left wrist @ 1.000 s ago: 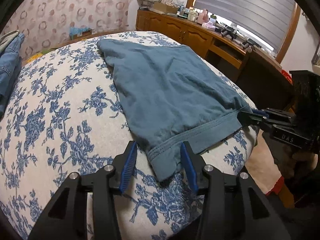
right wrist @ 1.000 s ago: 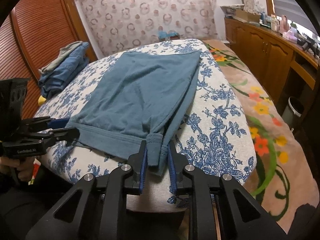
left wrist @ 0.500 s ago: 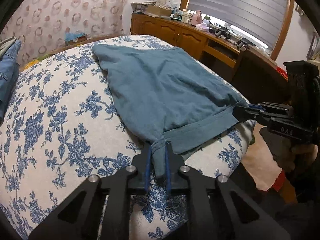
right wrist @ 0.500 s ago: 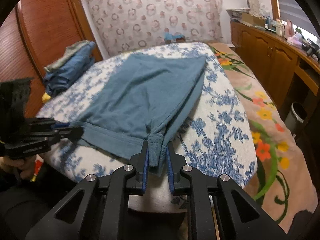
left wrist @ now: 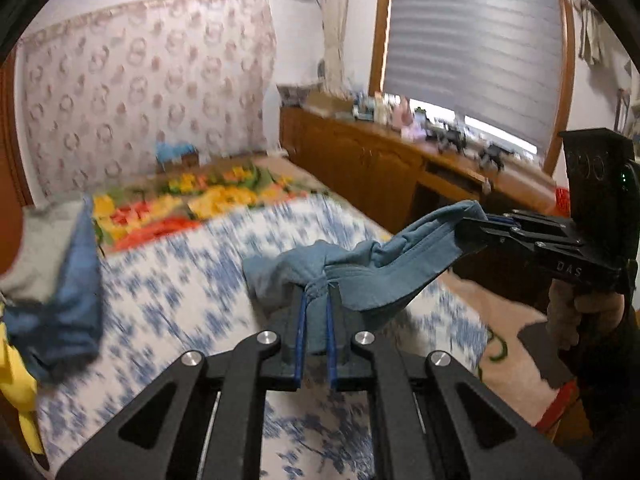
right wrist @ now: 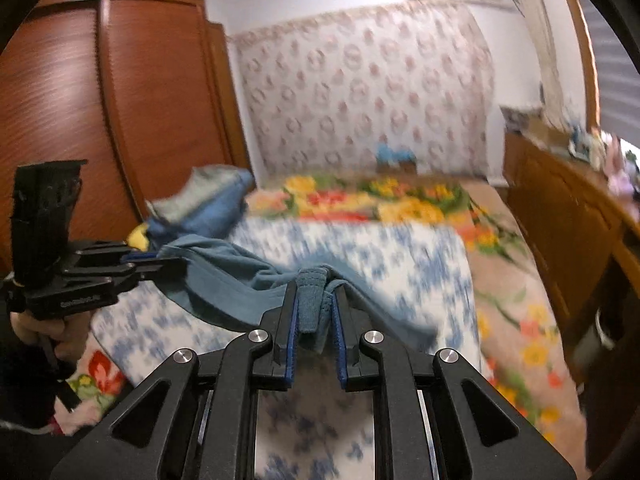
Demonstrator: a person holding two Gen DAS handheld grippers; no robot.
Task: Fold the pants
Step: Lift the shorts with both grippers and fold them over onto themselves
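The teal-blue pants (left wrist: pixel 360 276) hang bunched in the air above the bed, held at the waistband by both grippers. My left gripper (left wrist: pixel 316 300) is shut on one waistband corner, the cloth pinched between its blue pads. My right gripper (right wrist: pixel 314 300) is shut on the other corner, with a folded strip of waistband (right wrist: pixel 310 304) standing up between its fingers. In the left wrist view the right gripper (left wrist: pixel 472 226) reaches in from the right. The pants (right wrist: pixel 240 280) sag between the two grips, and their lower part is hidden behind them.
The bed (left wrist: pixel 180 280) has a blue floral cover and a bright flowered blanket (left wrist: pixel 192 204) at its far end. A pile of folded clothes (left wrist: pixel 52 280) lies on the bed's left side. A wooden sideboard (left wrist: pixel 380 168) runs under the window; a wardrobe (right wrist: pixel 120 120) stands left.
The left gripper closed on the waistband corner. Both grippers then rose together and lifted the pants, which lay flat on the bed before, so they now hang bunched.
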